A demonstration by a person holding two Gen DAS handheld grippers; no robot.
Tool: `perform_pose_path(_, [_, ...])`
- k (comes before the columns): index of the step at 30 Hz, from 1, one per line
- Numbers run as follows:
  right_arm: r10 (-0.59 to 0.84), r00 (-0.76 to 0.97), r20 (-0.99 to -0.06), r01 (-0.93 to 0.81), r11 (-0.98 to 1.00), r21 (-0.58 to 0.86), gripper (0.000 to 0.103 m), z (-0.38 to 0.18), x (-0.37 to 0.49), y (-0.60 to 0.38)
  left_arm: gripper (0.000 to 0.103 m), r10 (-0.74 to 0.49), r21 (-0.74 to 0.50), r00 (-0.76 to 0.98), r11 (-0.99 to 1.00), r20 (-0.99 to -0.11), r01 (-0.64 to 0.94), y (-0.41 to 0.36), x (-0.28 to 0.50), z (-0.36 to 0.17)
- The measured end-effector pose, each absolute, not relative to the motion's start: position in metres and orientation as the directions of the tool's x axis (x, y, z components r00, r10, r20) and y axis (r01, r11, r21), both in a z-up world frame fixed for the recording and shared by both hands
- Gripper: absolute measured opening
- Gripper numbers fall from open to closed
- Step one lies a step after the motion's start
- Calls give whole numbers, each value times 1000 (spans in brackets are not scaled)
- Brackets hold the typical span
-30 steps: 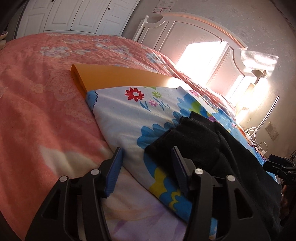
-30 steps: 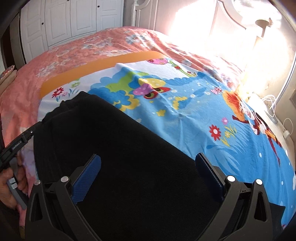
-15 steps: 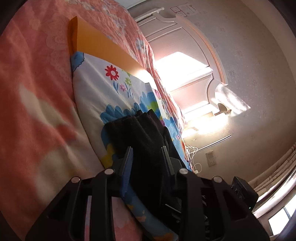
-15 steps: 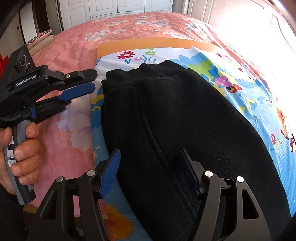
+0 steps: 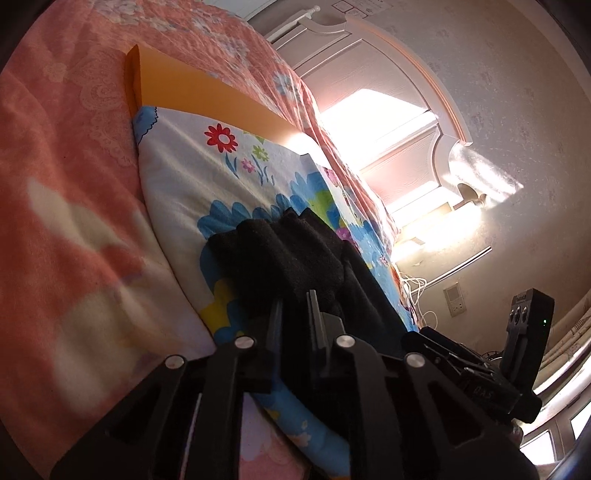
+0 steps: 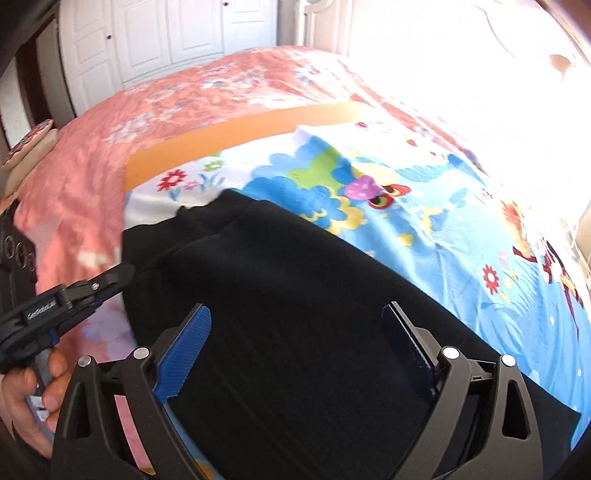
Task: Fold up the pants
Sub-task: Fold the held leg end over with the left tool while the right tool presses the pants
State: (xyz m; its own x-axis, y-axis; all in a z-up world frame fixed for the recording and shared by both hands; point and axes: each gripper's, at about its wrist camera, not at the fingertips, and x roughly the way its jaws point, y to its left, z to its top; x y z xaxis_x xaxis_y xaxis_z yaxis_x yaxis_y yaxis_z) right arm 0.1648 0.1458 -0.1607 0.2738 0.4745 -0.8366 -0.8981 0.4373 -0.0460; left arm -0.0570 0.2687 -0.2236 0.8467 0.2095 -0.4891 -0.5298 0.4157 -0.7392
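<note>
Black pants [image 6: 295, 295] lie on a bright flowered cloth [image 6: 424, 206] spread over the bed. In the left wrist view the pants [image 5: 288, 258] bunch up at their near end. My left gripper [image 5: 295, 306] is shut on that edge of the pants; it also shows in the right wrist view [image 6: 122, 275], pinching the pants' left edge. My right gripper [image 6: 295, 325] is open and empty, hovering over the middle of the pants. It shows as a dark body at the lower right of the left wrist view [image 5: 480, 373].
An orange board [image 5: 199, 88] lies under the flowered cloth on the pink bedspread [image 5: 66, 184]. A white headboard [image 5: 388, 74] and a sunlit wall stand beyond. White wardrobe doors [image 6: 166, 33] are at the far side. Cables hang by the wall socket [image 5: 456, 301].
My left gripper has closed on the pants' edge. My right gripper has opened wider and moved to the right over the pants.
</note>
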Motion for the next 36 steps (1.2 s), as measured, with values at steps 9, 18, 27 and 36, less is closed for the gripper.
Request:
perform_pose_path(9, [417, 348, -840, -861, 496, -111, 98, -201, 181, 137, 35, 523, -168, 643, 688, -559, -706, 203, -16, -167])
perform_pose_path(18, [435, 338, -835, -865, 493, -93, 98, -201, 181, 135, 37, 513, -104, 563, 673, -648, -733, 202, 10, -196])
perform_pose_path(27, [436, 388, -812, -861, 486, -150, 98, -192, 174, 139, 38, 510, -120, 565, 664, -649, -738, 201, 8, -197])
perform_pose_path(36, [346, 485, -803, -817, 507, -275, 98, -195, 197, 171, 39, 502, -136, 570, 661, -651, -738, 202, 8, -198])
